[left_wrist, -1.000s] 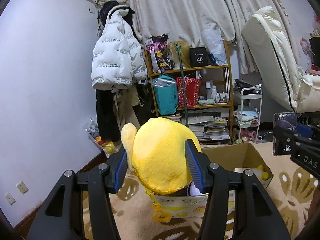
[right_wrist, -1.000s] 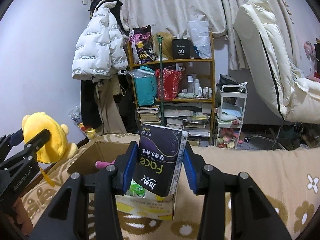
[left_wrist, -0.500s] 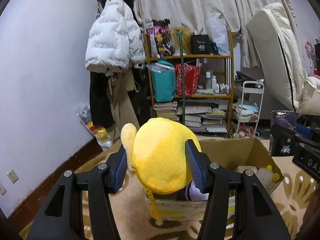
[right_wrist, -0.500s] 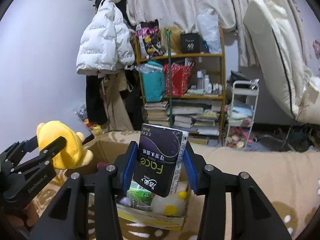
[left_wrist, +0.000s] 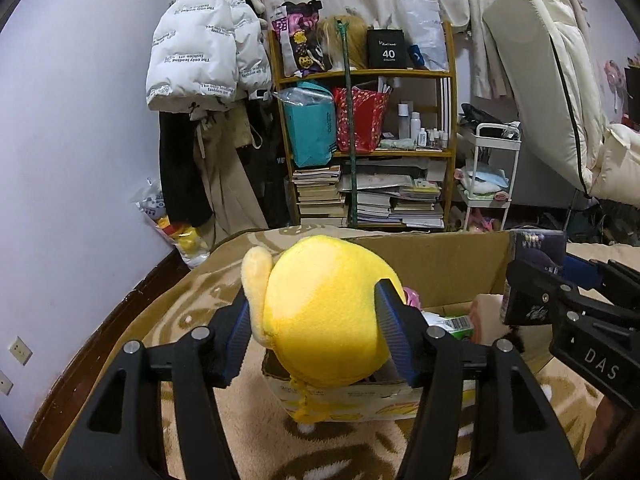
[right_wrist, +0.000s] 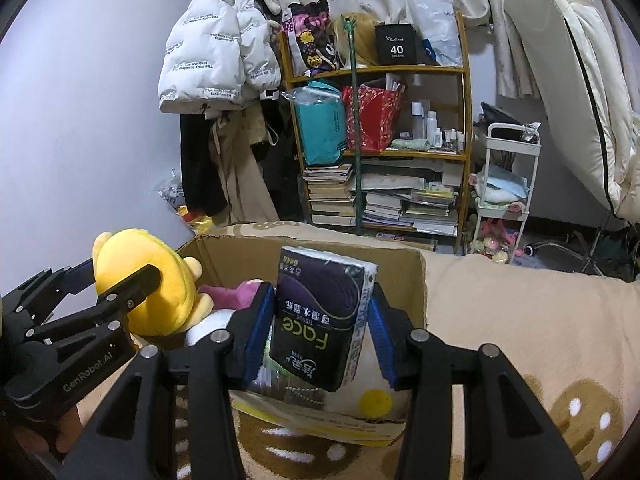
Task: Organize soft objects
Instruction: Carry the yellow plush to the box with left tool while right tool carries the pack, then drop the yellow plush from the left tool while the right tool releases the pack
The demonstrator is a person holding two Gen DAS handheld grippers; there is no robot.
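My left gripper [left_wrist: 316, 312] holds a round yellow plush toy [left_wrist: 324, 312] over the near left corner of an open cardboard box [left_wrist: 440, 264]. Its jaws are opening, and the pads still touch the plush on both sides. In the right wrist view the plush [right_wrist: 144, 280] sits at the box's left wall [right_wrist: 400, 276]. My right gripper [right_wrist: 320, 312] is shut on a dark purple tissue pack [right_wrist: 320, 316], held upright above the middle of the box. Inside lie a pink plush [right_wrist: 232, 294] and a white plush with yellow dots [right_wrist: 372, 396].
The box stands on a beige patterned blanket [right_wrist: 520, 320]. Behind it is a wooden shelf [left_wrist: 368, 152] with books and bags, a white jacket [left_wrist: 204, 48] hanging on the wall, a small white cart [left_wrist: 488, 184] and a cream mattress [left_wrist: 552, 80] at the right.
Both grippers have come down and closer to the box, so its inside now shows. The left jaws have widened around the yellow plush. The tissue pack stays gripped.
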